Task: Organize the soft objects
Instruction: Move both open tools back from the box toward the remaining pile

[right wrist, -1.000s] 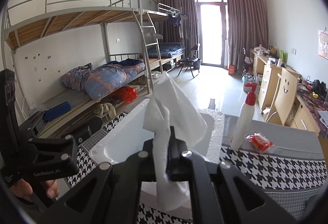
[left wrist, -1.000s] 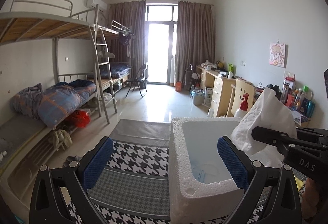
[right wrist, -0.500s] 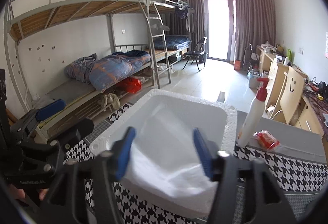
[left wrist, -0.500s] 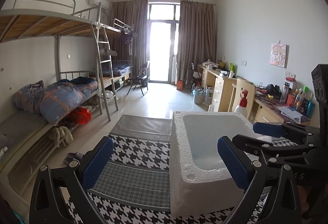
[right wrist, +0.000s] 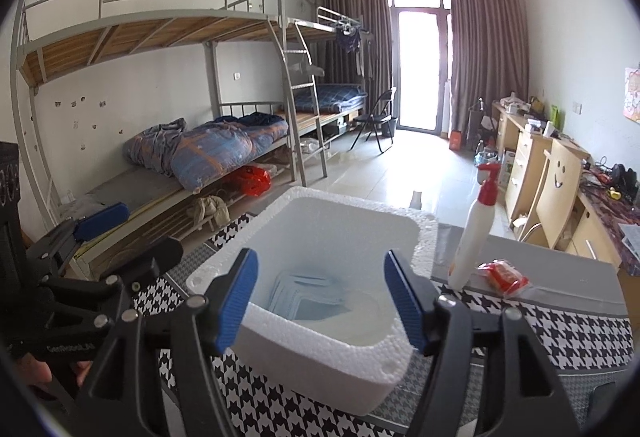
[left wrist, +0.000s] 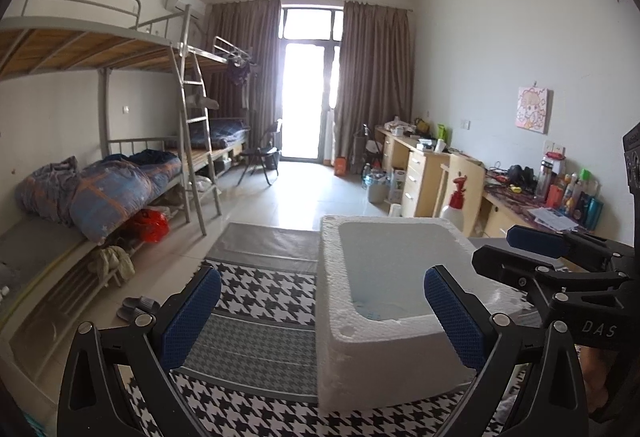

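Hovering over foam box [right wrist: 320, 341]: right gripper [right wrist: 320, 301] wide, empty; left gripper [left wrist: 320, 321] wide, empty

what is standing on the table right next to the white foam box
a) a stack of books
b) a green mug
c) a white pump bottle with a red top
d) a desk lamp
c: in the right wrist view a white pump bottle with a red pump head stands upright on the table just beside the foam box, with a small red packet lying next to it.
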Demonstrator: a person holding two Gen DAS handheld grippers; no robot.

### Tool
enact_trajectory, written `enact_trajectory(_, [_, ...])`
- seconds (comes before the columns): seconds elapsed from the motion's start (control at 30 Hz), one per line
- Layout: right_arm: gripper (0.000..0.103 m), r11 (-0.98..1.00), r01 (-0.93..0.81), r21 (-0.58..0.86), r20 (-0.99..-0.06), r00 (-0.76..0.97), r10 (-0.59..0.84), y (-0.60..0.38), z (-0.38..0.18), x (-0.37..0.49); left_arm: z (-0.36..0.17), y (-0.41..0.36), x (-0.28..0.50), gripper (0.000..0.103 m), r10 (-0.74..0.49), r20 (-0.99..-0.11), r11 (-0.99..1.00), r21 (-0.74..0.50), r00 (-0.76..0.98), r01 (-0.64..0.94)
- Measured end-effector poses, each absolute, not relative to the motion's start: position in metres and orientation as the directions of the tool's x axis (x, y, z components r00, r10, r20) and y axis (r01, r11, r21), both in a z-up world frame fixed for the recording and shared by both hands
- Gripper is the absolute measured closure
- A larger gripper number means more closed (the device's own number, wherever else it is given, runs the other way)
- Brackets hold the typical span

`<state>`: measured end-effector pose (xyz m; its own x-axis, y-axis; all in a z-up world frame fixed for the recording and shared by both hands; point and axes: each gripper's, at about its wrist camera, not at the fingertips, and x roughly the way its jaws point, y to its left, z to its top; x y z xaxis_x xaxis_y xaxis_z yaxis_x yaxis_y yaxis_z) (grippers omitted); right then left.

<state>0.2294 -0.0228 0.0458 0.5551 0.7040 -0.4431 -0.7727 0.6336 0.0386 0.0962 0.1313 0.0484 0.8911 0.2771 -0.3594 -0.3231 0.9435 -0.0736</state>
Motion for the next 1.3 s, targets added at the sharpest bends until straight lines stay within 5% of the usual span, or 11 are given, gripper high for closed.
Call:
enact_trajectory(0.23, [0.032, 0.654, -0.755, 0.043, -0.412, 0.583, 0.700, -0.041, 0.049, 0.220, 0.052, 0.119, 0.090, 0.001, 0.246, -0.348, 0.956, -0.064, 0.905, -0.285])
enact_trajectory(0.37, [0.021, 0.663, -0.748, 0.039, -0.391, 0.599, 0.699, -0.050, 0.050, 0.214, 0.054, 0.107, 0.086, 0.001, 0.218, -0.339, 0.966, -0.059, 0.915, -0.252])
enact_trajectory(0.67, [0.012, 0.703, -0.710, 0.027, -0.326, 0.659, 0.678, -0.075, 0.056, 0.201, 0.057, 0.094, 0.081, 0.001, 0.176, -0.329, 0.976, -0.063, 0.928, -0.208])
enact_trajectory(1.3, [0.011, 0.802, -0.594, 0.057, -0.276, 0.763, 0.585, -0.122, 0.039, 0.190, 0.051, 0.069, 0.079, 0.001, 0.136, -0.291, 0.988, -0.031, 0.947, -0.151])
